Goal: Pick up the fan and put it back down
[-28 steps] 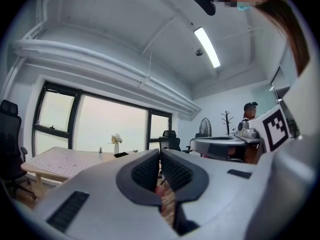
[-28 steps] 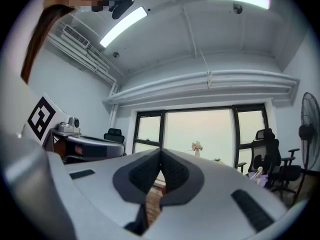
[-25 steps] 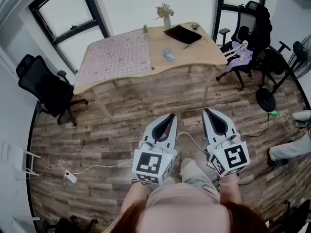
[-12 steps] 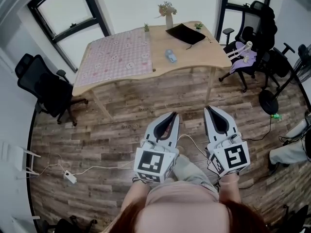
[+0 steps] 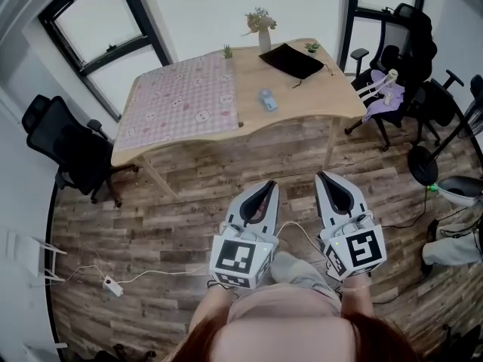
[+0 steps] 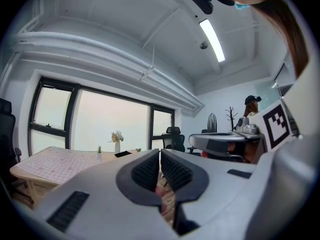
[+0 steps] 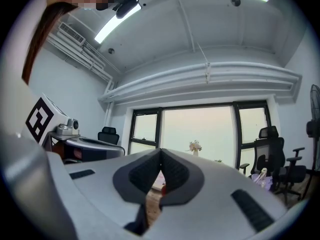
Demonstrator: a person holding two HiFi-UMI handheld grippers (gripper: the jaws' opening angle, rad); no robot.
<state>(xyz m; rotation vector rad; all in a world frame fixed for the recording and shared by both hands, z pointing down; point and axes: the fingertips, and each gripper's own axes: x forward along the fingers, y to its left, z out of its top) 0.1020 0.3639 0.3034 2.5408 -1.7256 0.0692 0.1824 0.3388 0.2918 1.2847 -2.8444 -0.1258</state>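
Head view: the left claw (image 5: 263, 188) and right claw (image 5: 326, 178) hang side by side on the near side of the bench (image 5: 302, 96). The fan (image 5: 423, 166) stands on the floor to the bench's right.

Left gripper view: jaws pressed together, holding nothing.

Right gripper view: jaws likewise closed and empty.

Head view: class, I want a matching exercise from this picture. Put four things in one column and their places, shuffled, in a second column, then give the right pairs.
Things
1. vase of flowers
2. pink cloth
3. power strip
4. fan

Places
A. lies on the floor at the left, on a white cable
B. stands at the far edge of the table
C. covers the table's left half
D. stands on the floor at the right, near the chairs

Pairs: 1-B, 2-C, 3-A, 4-D
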